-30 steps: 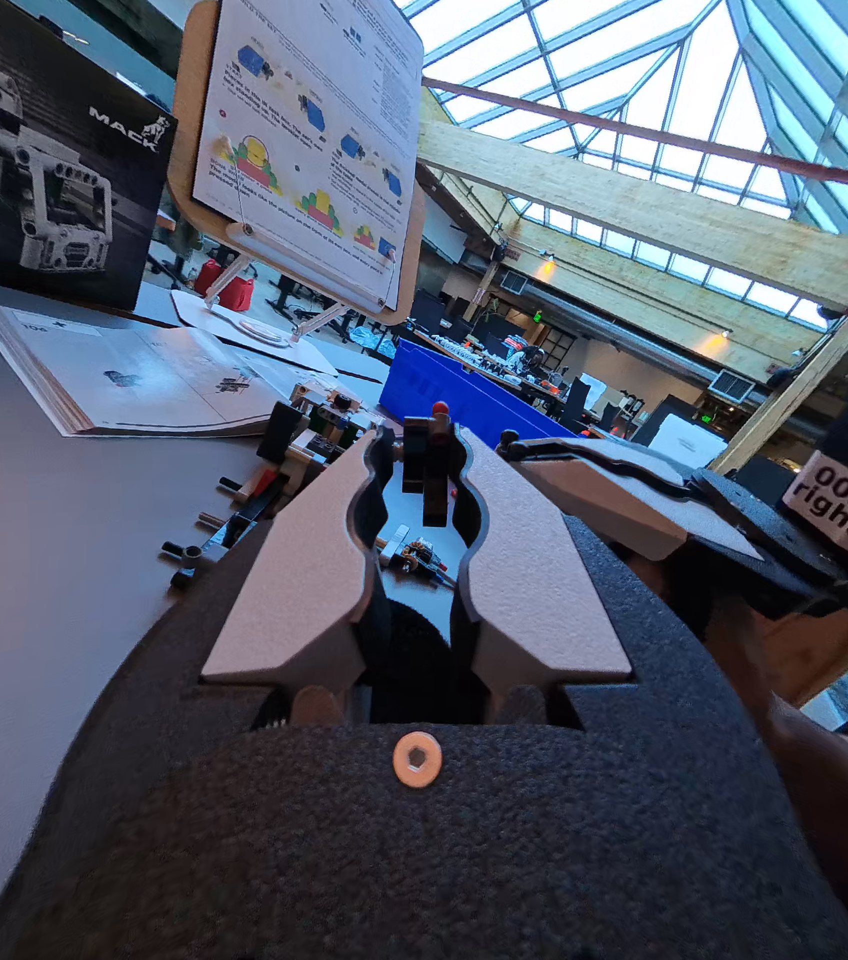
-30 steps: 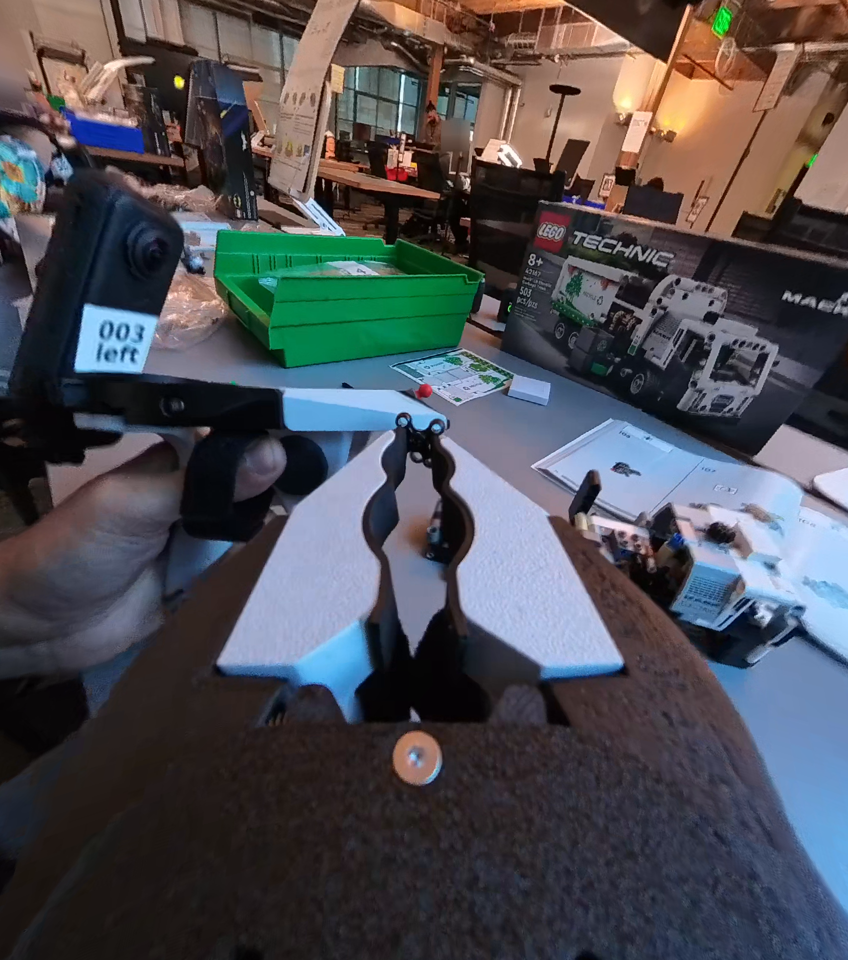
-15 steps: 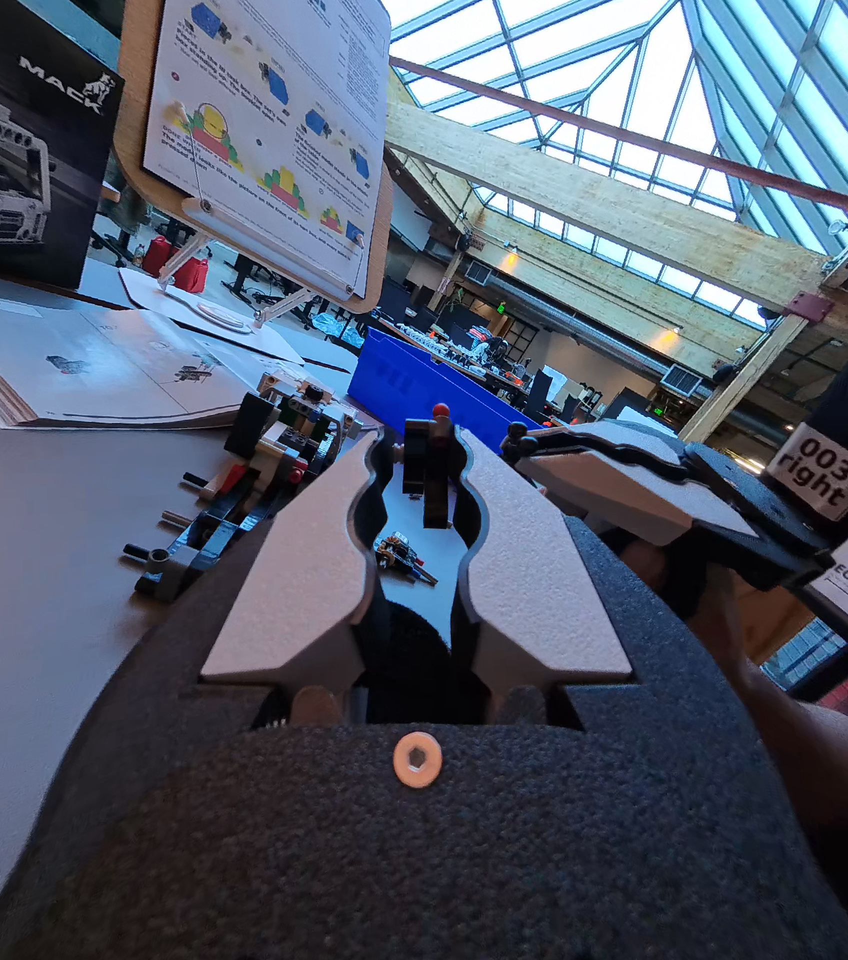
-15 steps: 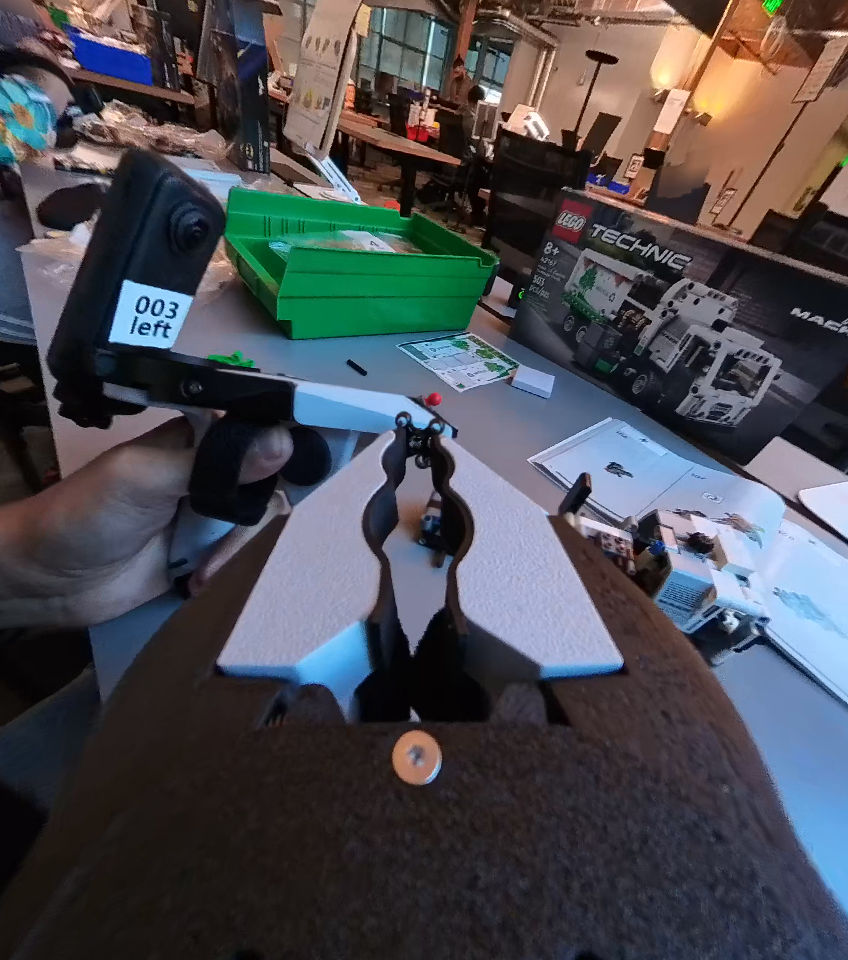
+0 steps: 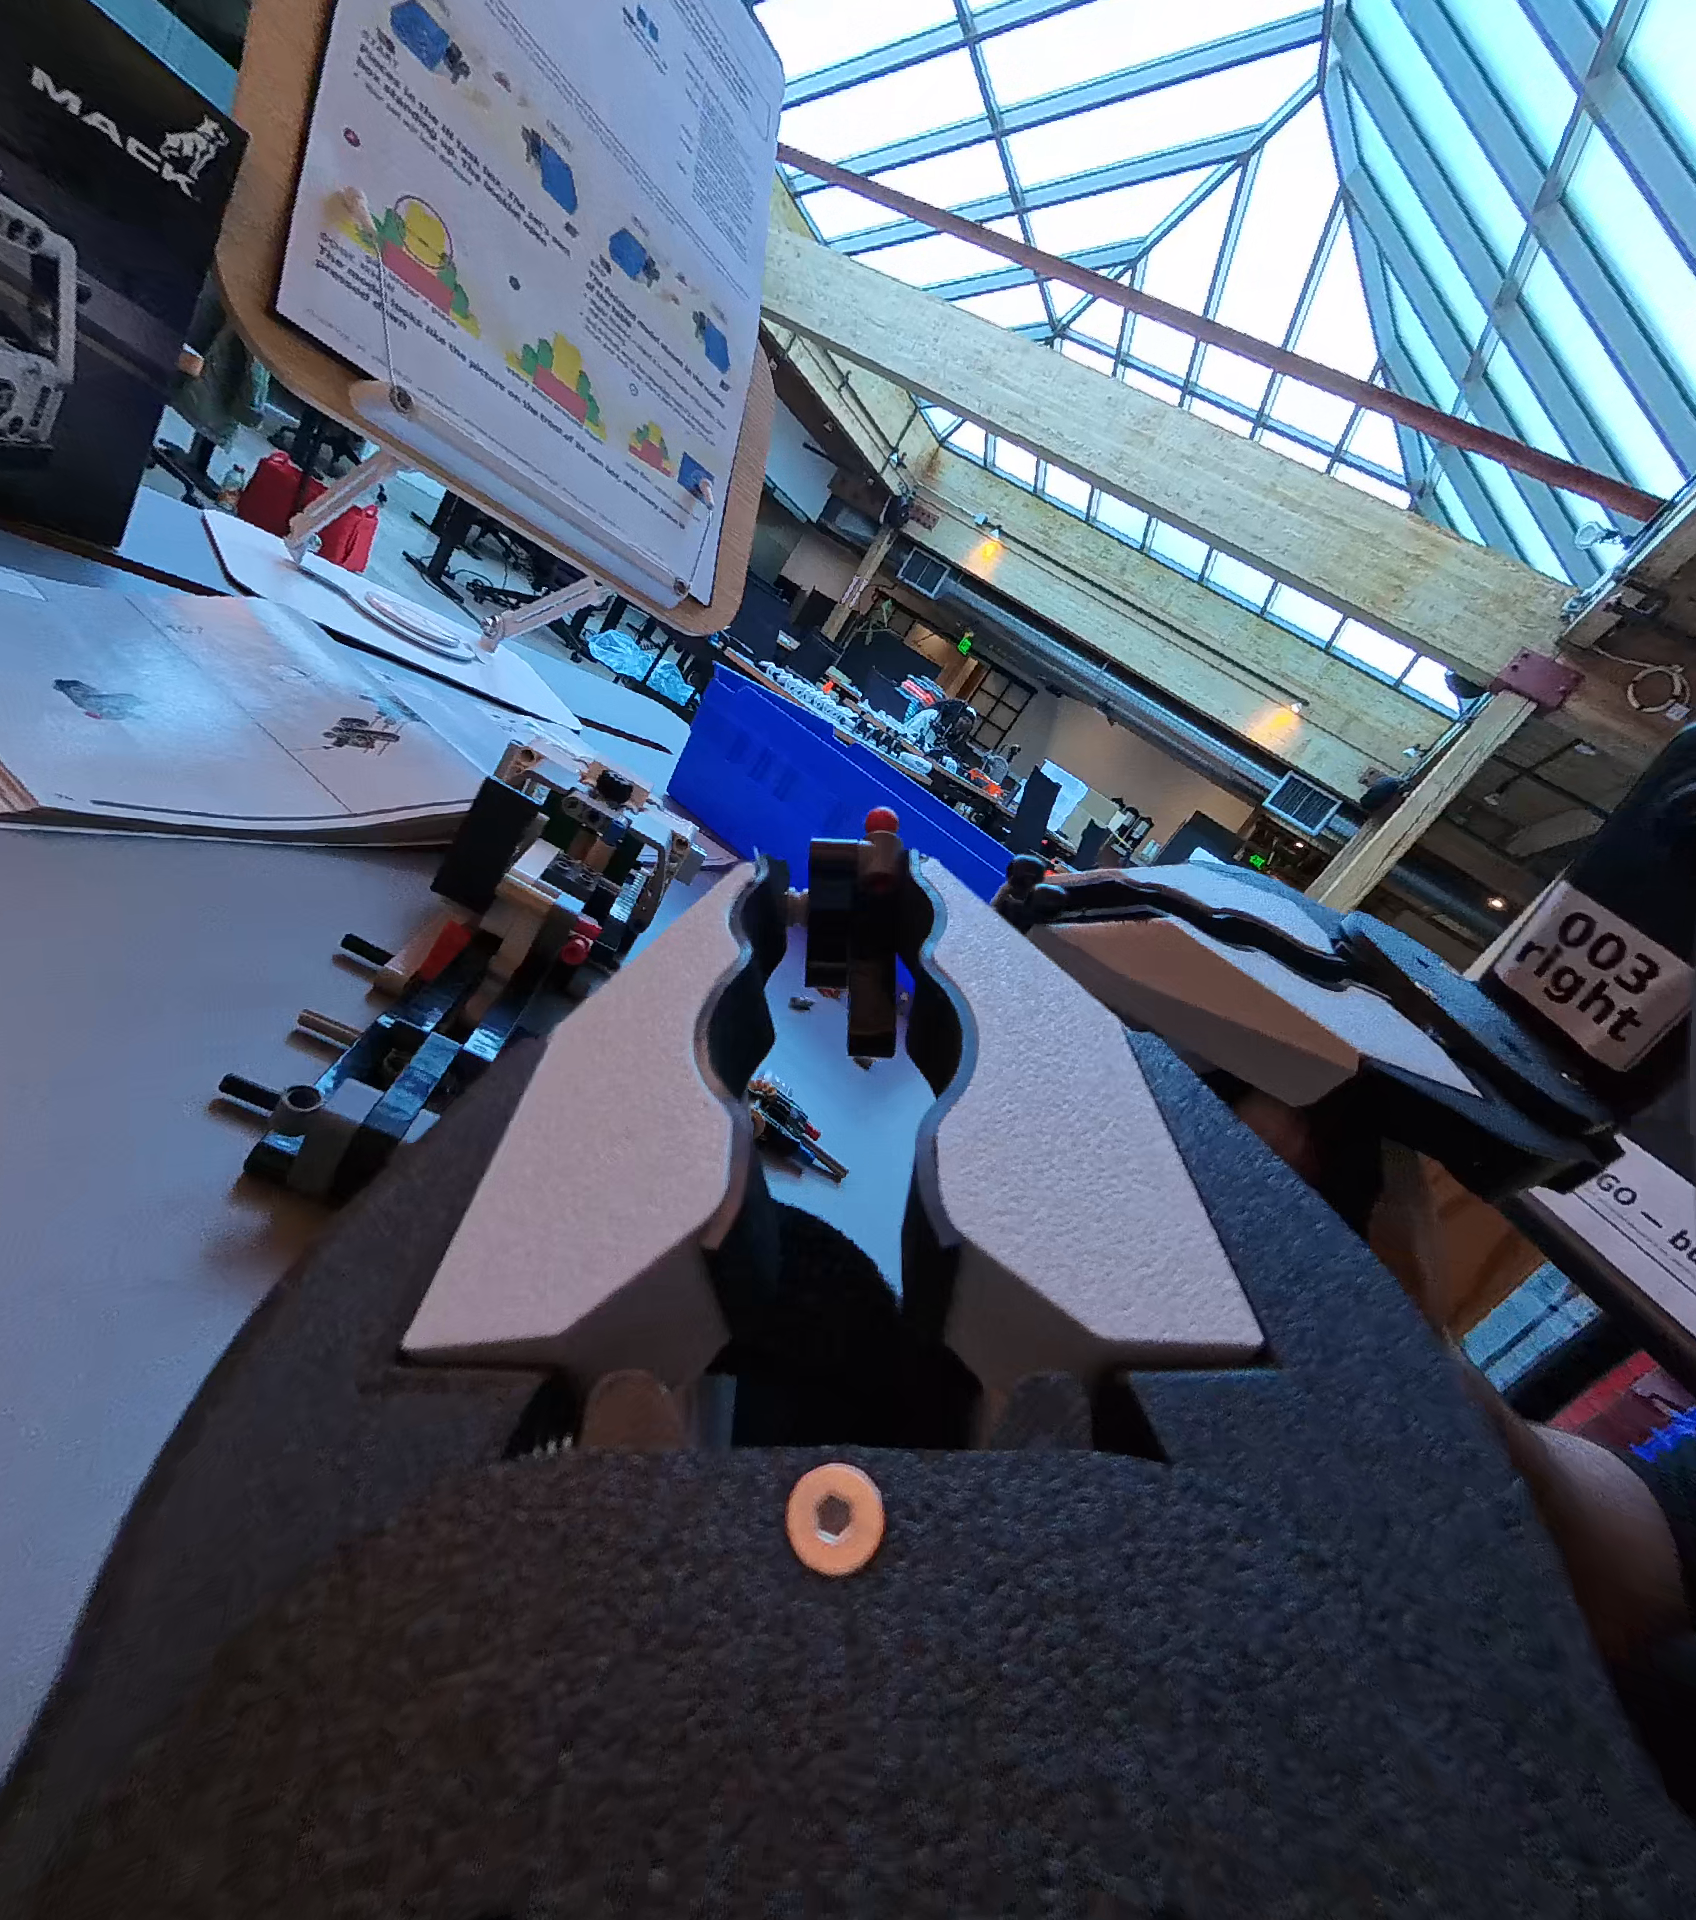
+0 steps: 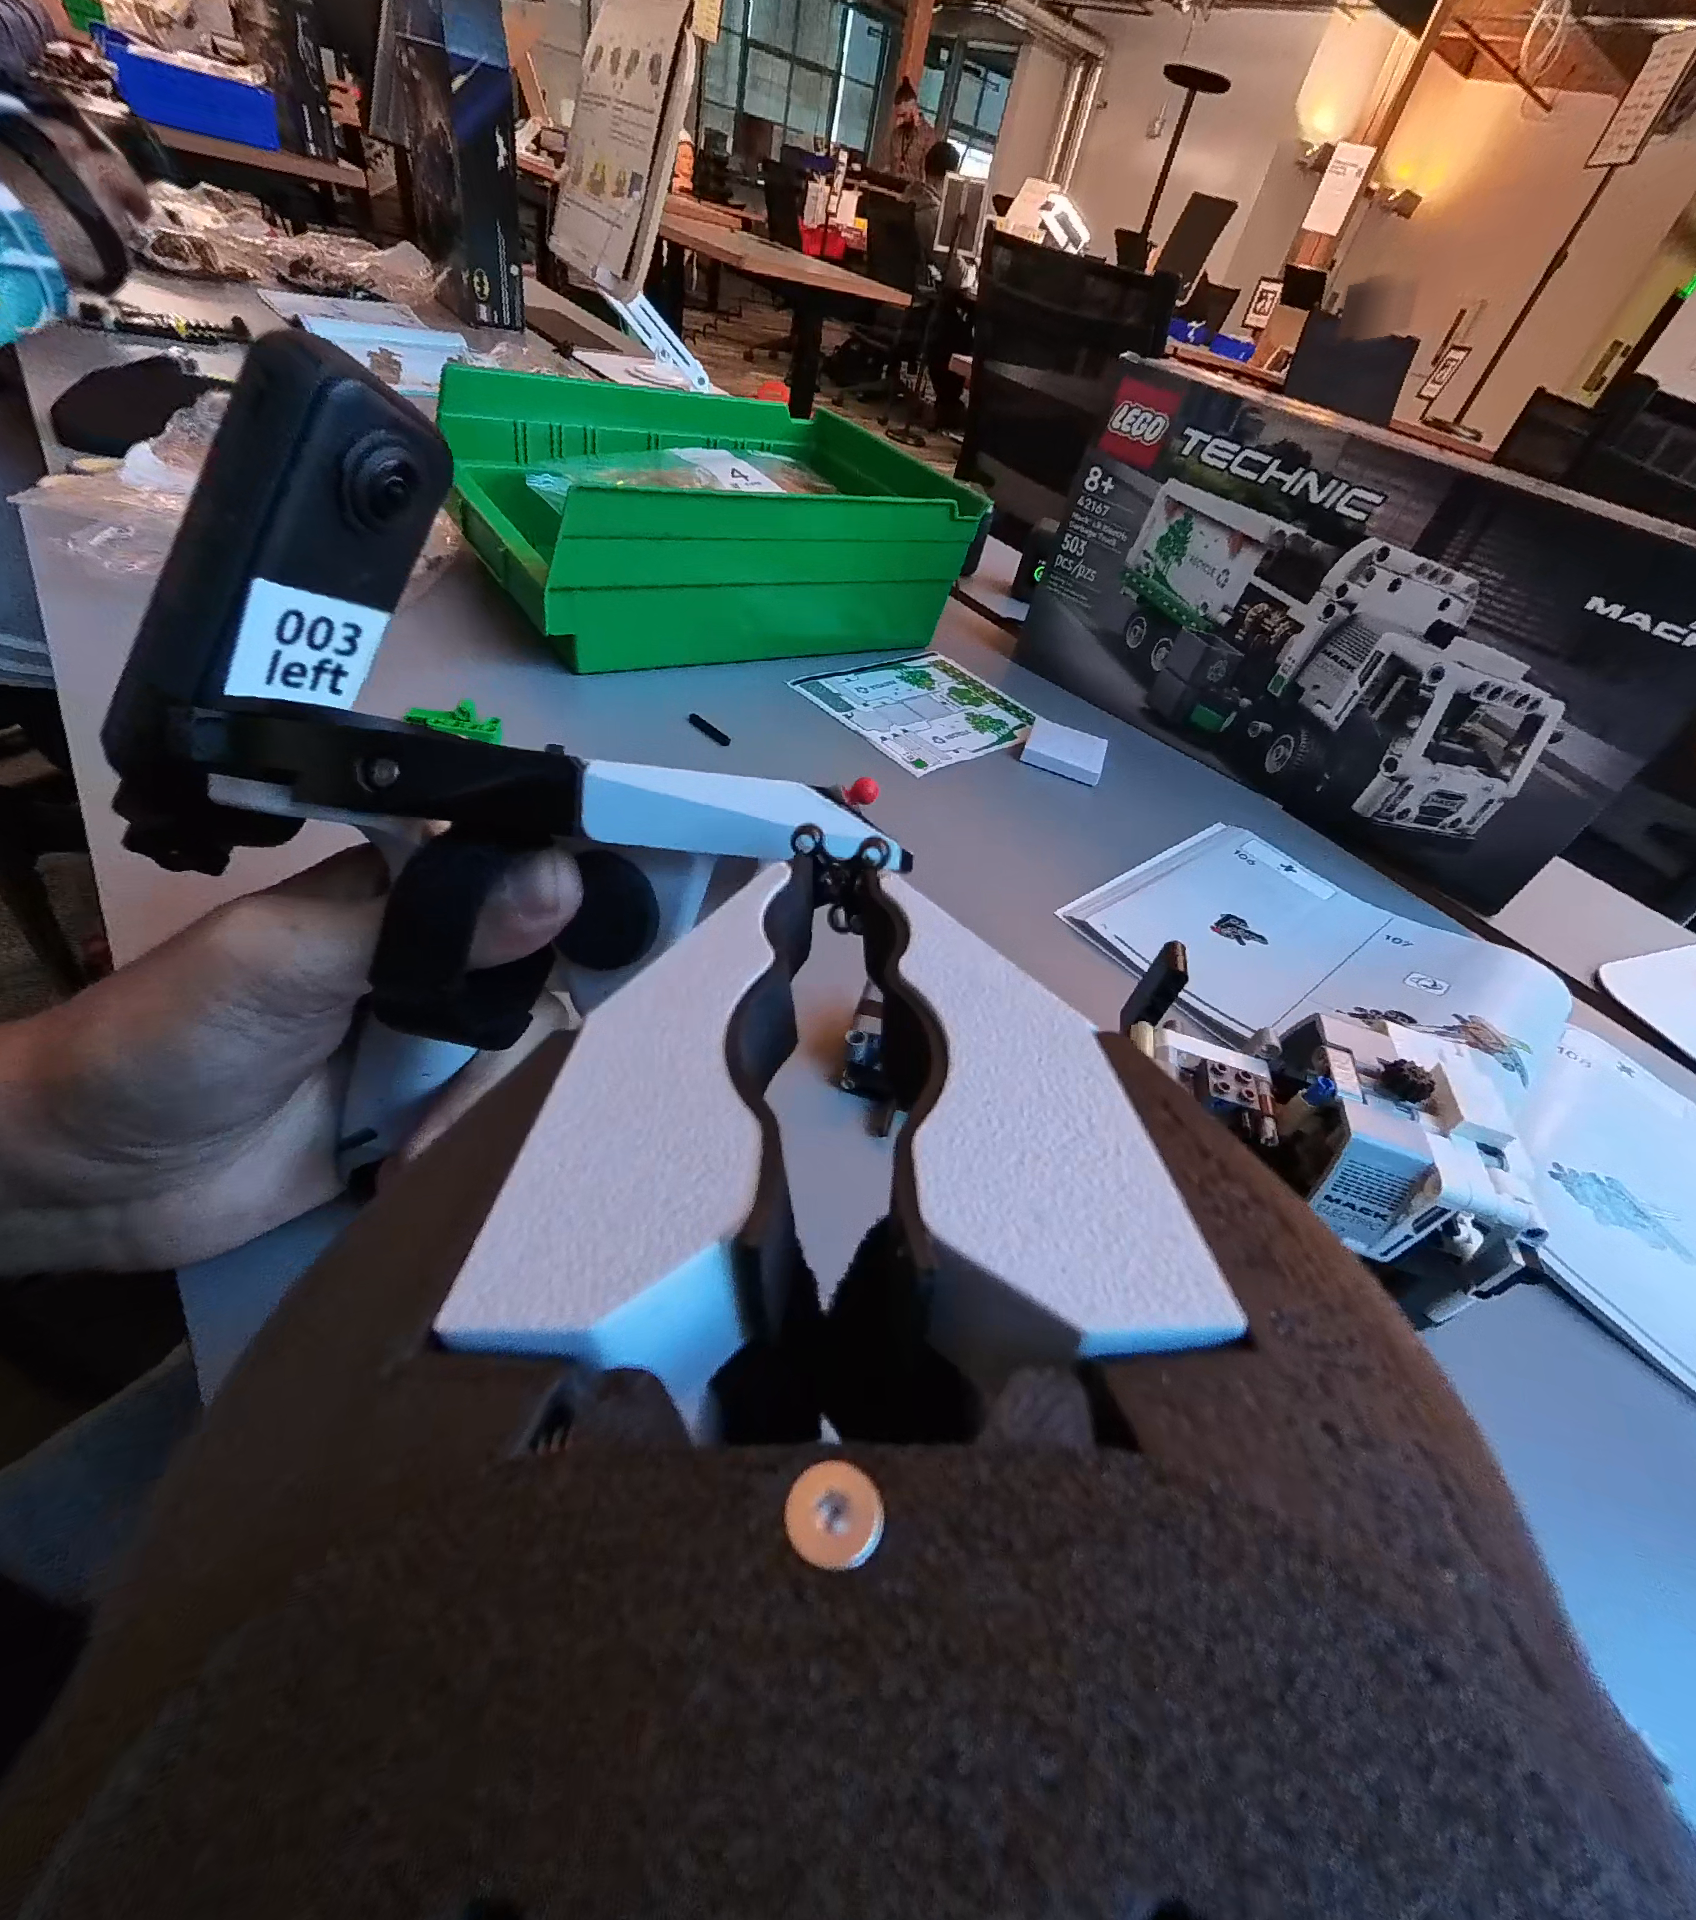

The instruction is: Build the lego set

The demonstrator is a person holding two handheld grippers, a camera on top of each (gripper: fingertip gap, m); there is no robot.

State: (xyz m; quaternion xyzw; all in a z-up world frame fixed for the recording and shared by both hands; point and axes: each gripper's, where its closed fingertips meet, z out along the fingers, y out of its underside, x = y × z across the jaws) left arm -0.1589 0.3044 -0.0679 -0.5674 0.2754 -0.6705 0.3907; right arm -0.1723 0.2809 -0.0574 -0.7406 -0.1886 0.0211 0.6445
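My left gripper is shut on a small black lego assembly with a red ball pin on top, held above the table. My right gripper is shut on a small black connector piece. The right gripper's tips are just right of the left's assembly. In the right wrist view the left gripper crosses from the left, its tips meeting mine. The partly built white and black truck lies on the grey table, and also shows in the left wrist view.
A small loose sub-assembly lies below the tips. An open instruction booklet, the set's box, a green bin, a sticker sheet and a blue bin stand around. A sheet on a wooden stand rises at the back. Only a small space, under 4 cm, lies between the two pairs of fingers.
Both grippers stay shut on their pieces with tips close together. The pair has drifted slightly over the table; the views have shifted a little.
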